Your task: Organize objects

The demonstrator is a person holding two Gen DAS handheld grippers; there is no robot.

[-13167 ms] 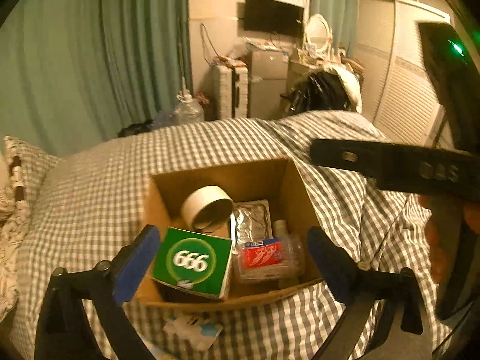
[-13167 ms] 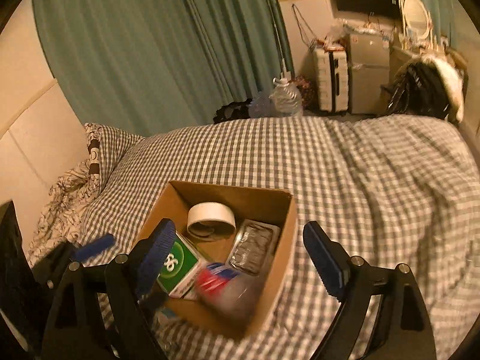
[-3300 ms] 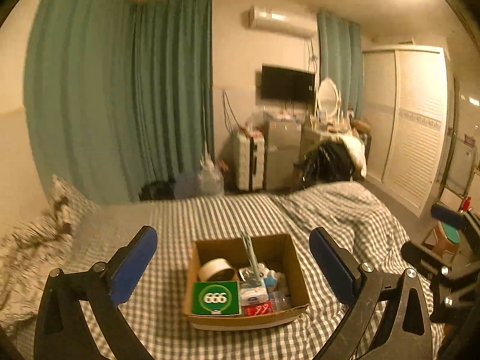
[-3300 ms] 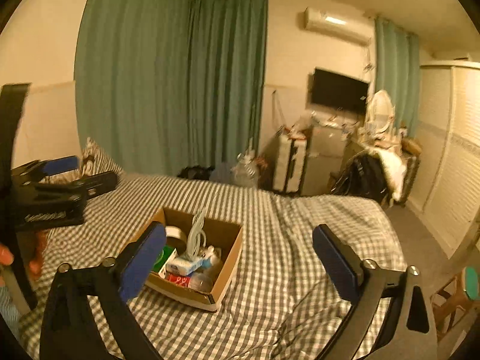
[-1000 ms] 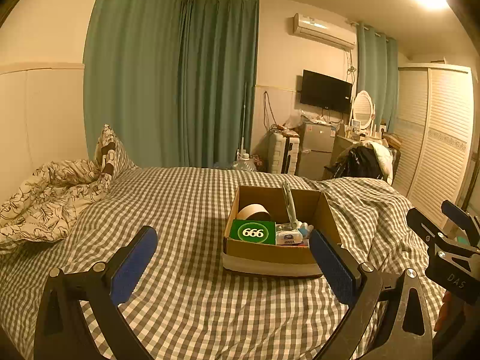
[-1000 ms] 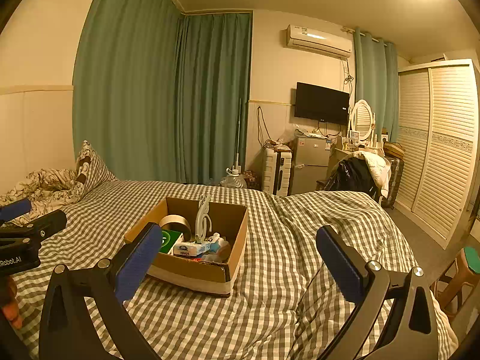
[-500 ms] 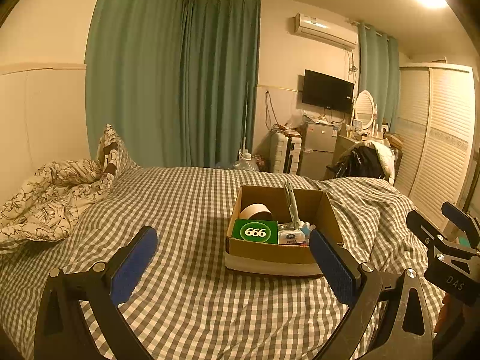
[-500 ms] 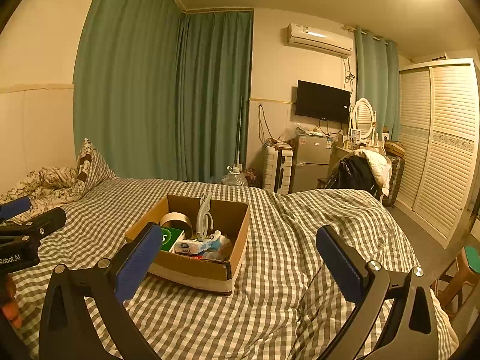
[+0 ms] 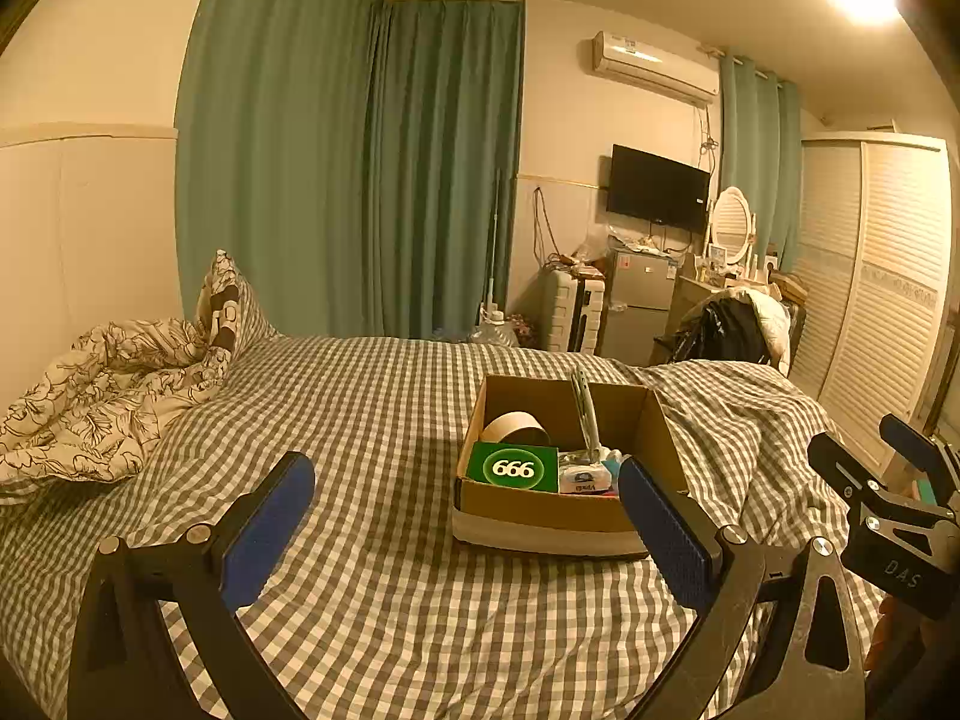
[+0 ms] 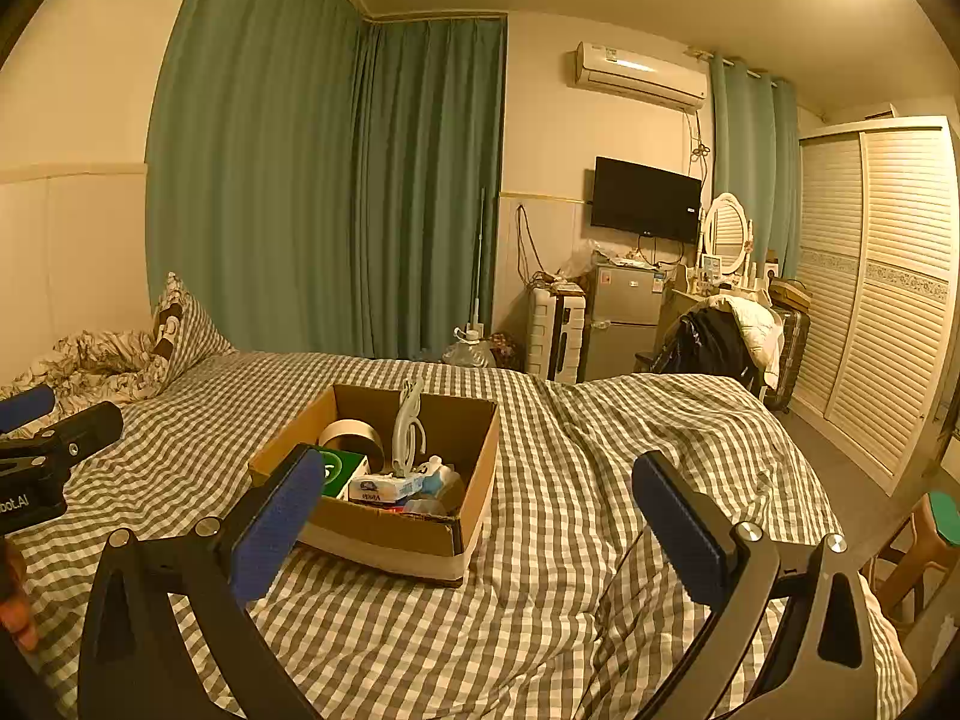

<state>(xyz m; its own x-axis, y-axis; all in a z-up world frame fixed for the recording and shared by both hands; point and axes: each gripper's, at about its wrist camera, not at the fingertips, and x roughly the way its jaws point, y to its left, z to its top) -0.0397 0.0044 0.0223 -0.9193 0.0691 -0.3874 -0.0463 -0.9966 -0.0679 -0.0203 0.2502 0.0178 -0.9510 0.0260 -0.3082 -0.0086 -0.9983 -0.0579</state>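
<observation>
A cardboard box (image 9: 540, 507) (image 10: 390, 531) sits on the checked bed. In it are a green "666" box (image 9: 513, 468), a tape roll (image 9: 515, 427) (image 10: 351, 433), a white tissue pack (image 10: 384, 487) and an upright white hanger (image 10: 409, 429) (image 9: 585, 414). My left gripper (image 9: 465, 531) is open and empty, held back from the box. My right gripper (image 10: 477, 531) is open and empty, to the right of the box. The right gripper also shows at the left wrist view's right edge (image 9: 888, 504).
A rumpled floral duvet (image 9: 102, 402) and a pillow (image 9: 225, 306) lie at the bed's left. Beyond the bed stand a suitcase (image 10: 555, 333), a small fridge (image 10: 621, 318), a chair with clothes (image 10: 714, 339) and a louvred wardrobe (image 10: 882, 300). A stool (image 10: 936, 534) stands at the right.
Over the last second both grippers stay open and nearly still, drifting slightly. Since several seconds ago they have pulled well back from the box, which now holds the hanger and tissue pack.
</observation>
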